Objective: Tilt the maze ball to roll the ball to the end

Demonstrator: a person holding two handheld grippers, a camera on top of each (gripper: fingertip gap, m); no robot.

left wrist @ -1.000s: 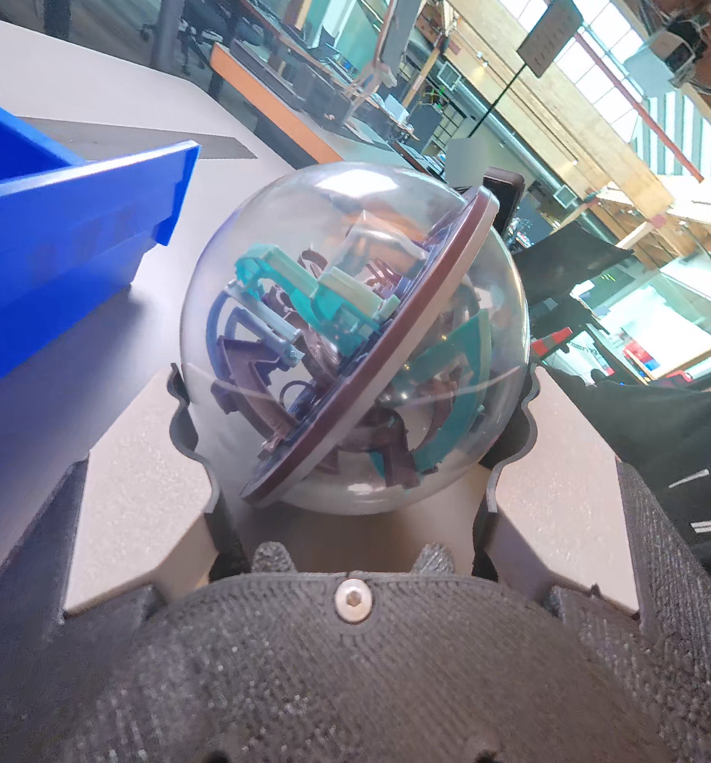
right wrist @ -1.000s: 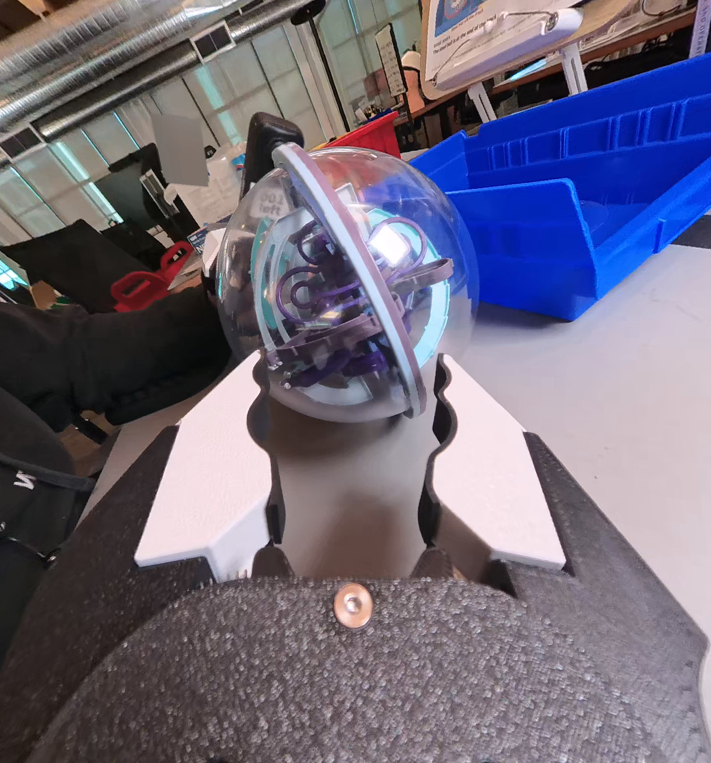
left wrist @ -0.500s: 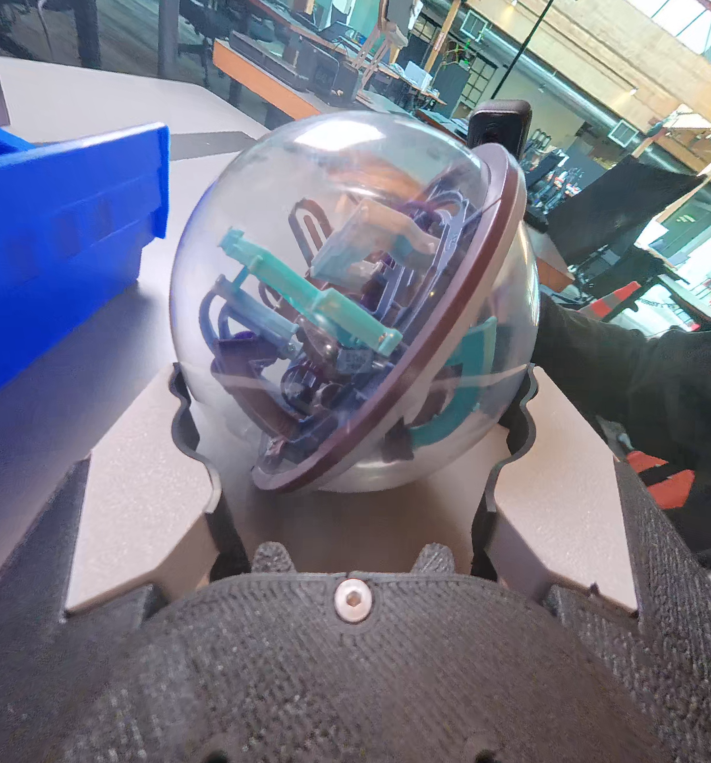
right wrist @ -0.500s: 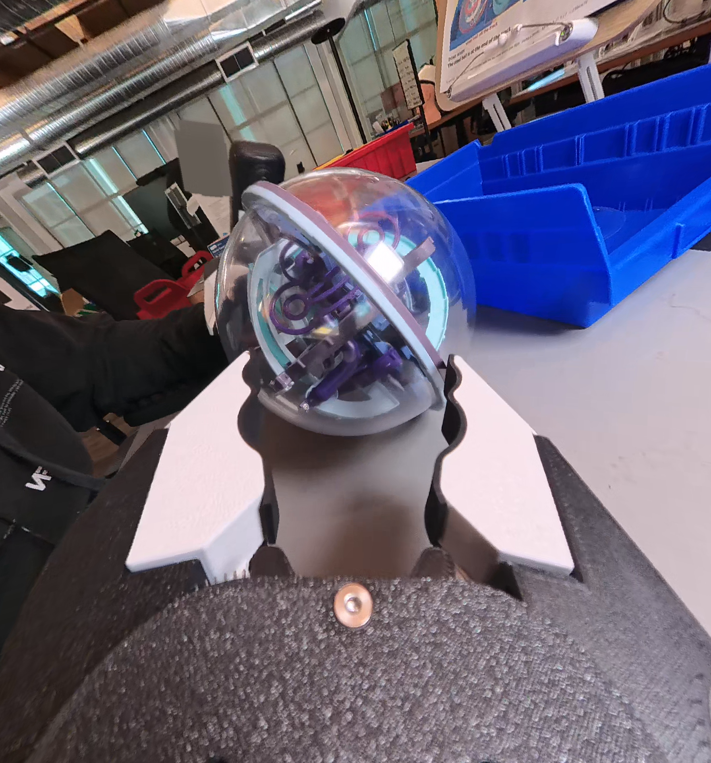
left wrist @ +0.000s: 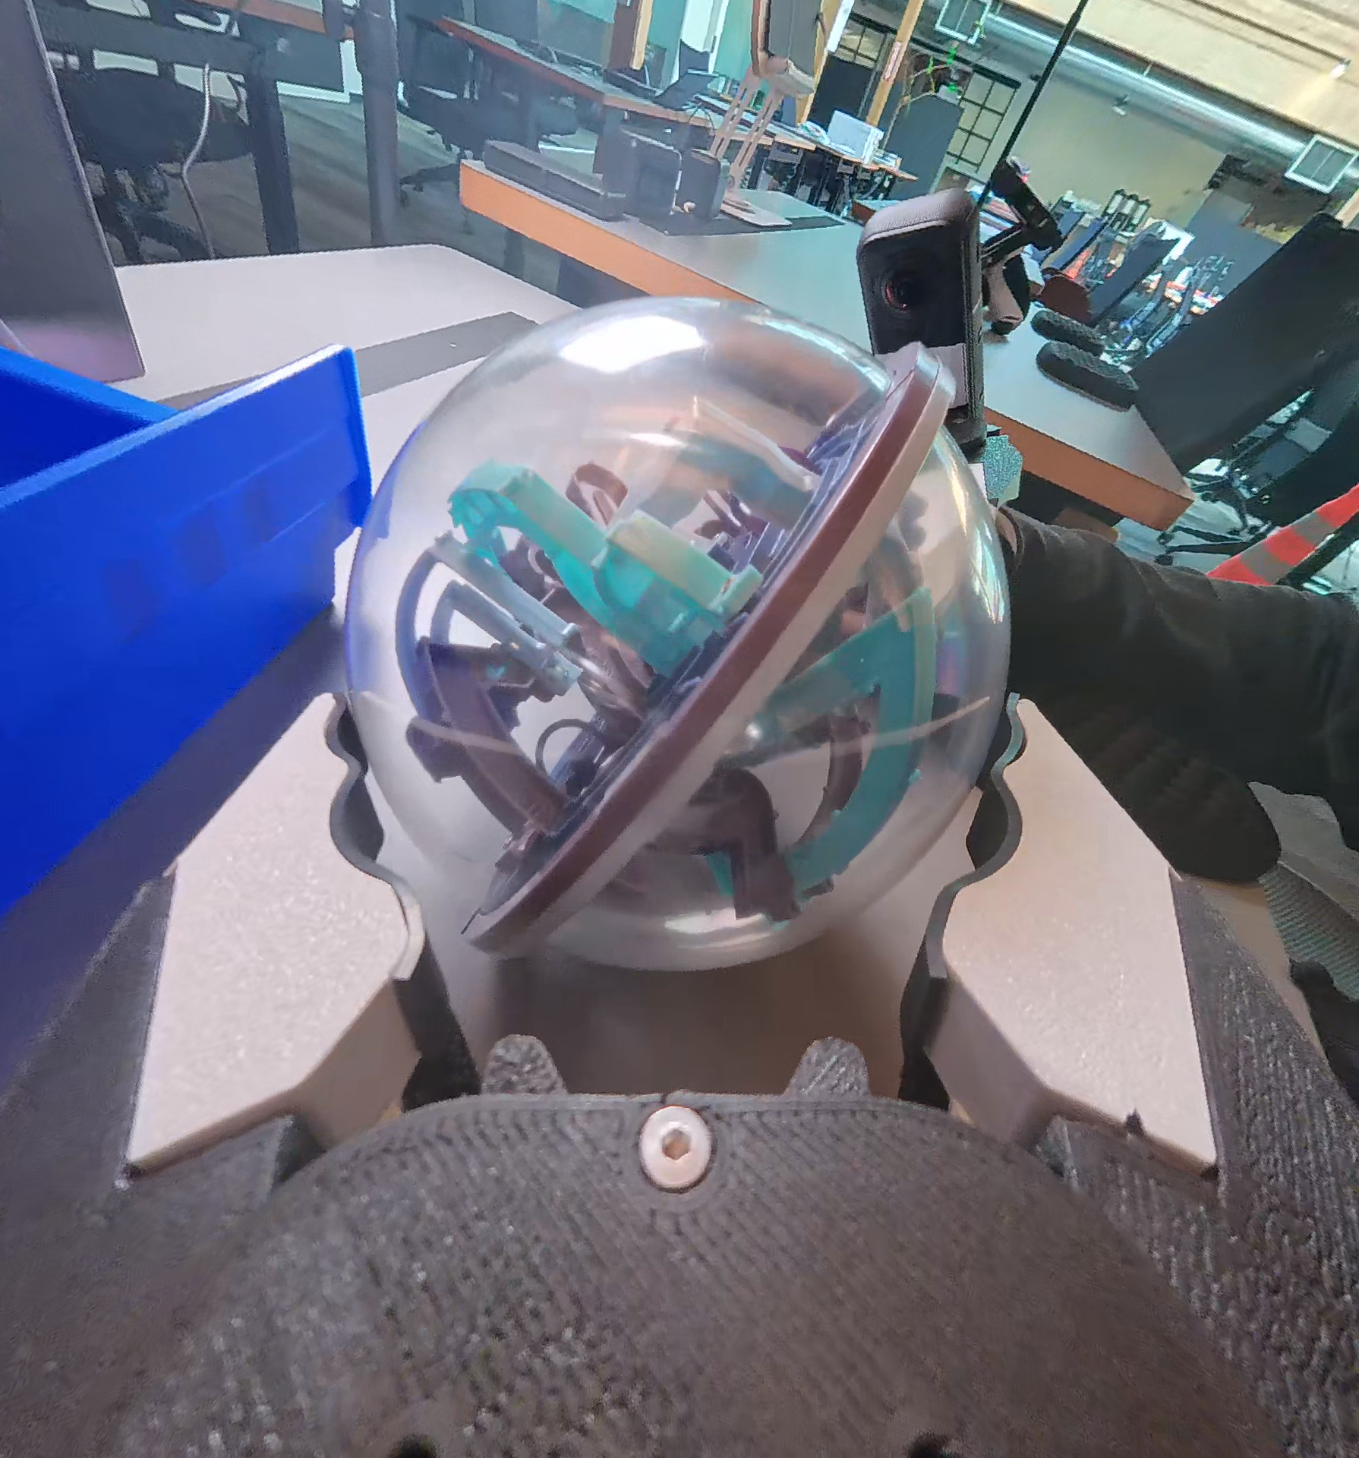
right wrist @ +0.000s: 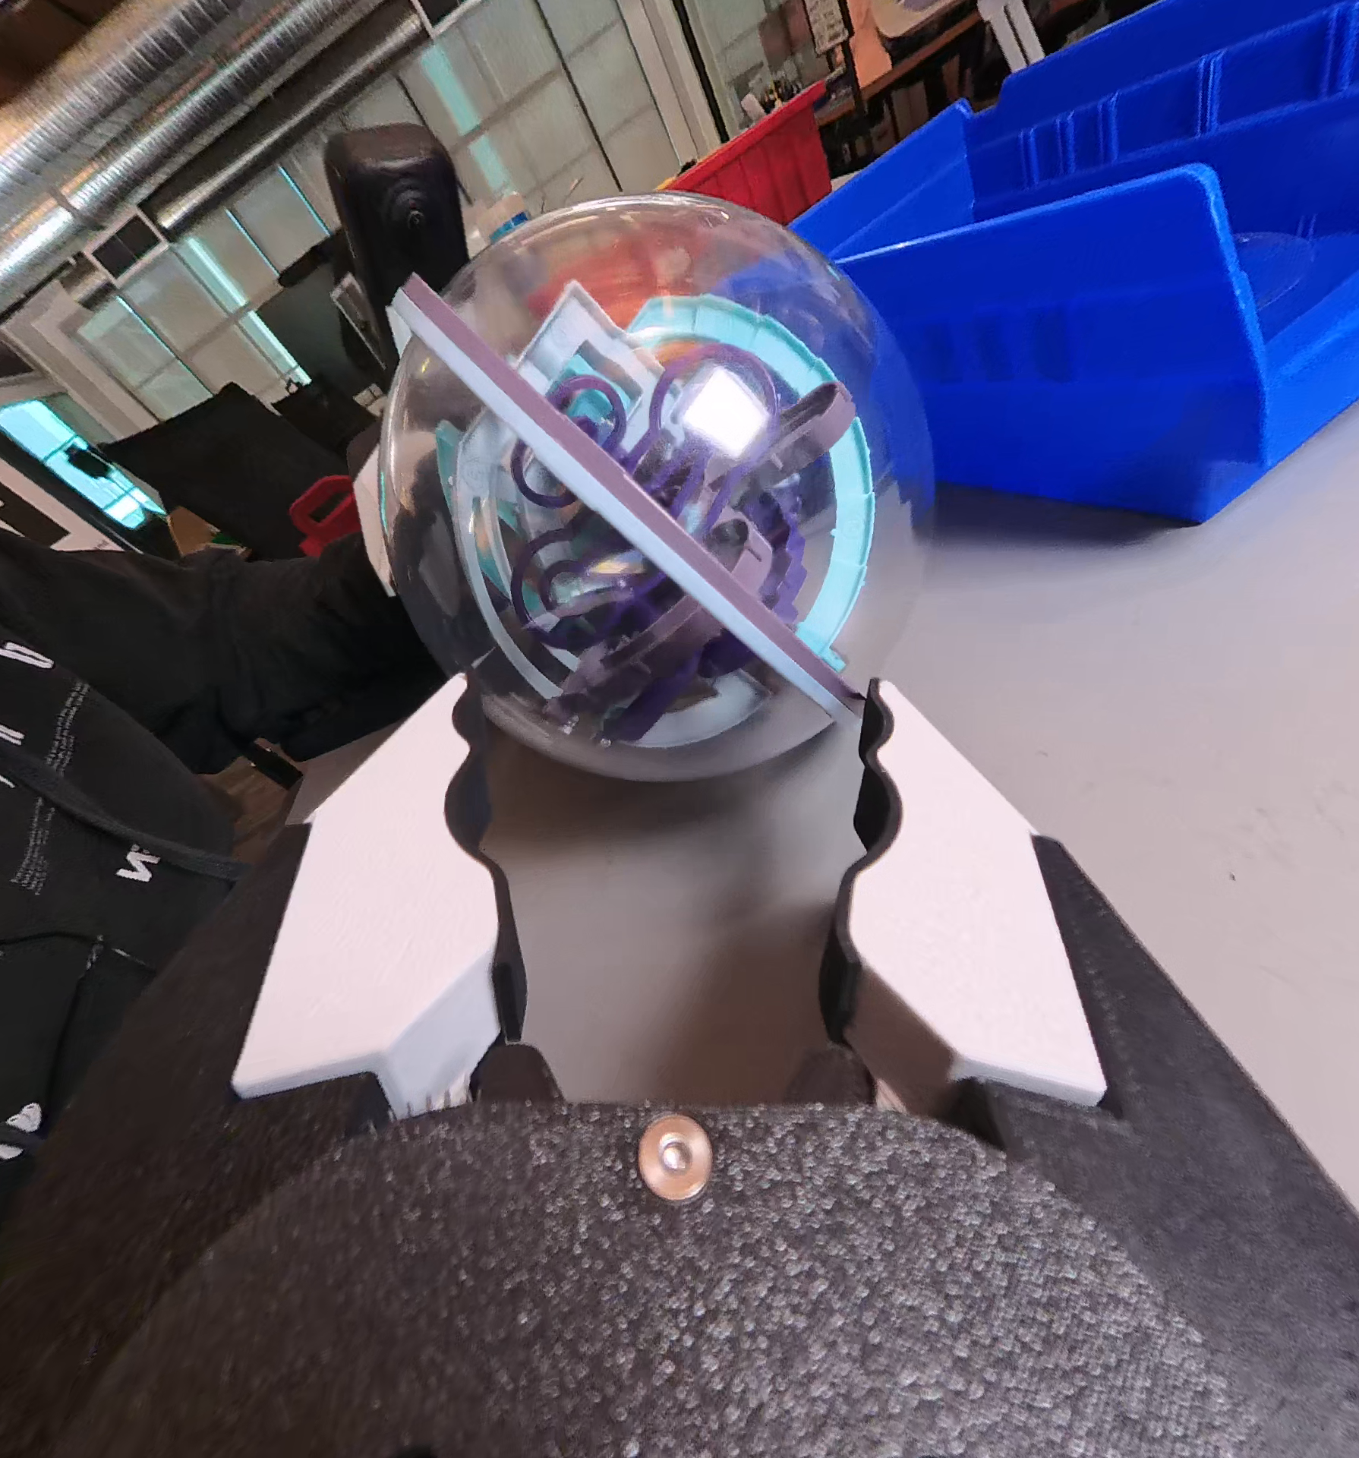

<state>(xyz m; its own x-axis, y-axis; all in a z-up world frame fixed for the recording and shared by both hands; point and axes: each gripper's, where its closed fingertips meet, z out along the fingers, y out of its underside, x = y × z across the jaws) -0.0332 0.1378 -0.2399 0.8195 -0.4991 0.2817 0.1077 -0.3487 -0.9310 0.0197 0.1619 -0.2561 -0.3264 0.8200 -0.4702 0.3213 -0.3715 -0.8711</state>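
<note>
A clear maze ball [left wrist: 676, 631] shows teal, lilac and dark purple tracks inside, split by a maroon-edged band, pale along one side. Beside it sits a bright blue bin [left wrist: 132, 552] on a pale grey desk [right wrist: 1134, 710]. White fingers [right wrist: 392, 907] with wavy black pads project from speckled charcoal gripper bodies. A black sleeve [left wrist: 1173, 671] crosses behind; an orange cone [left wrist: 1307, 536] stands beyond.

Two wrist views, close, facing from opposite sides; share maze ball [left wrist: 676, 631].
</note>
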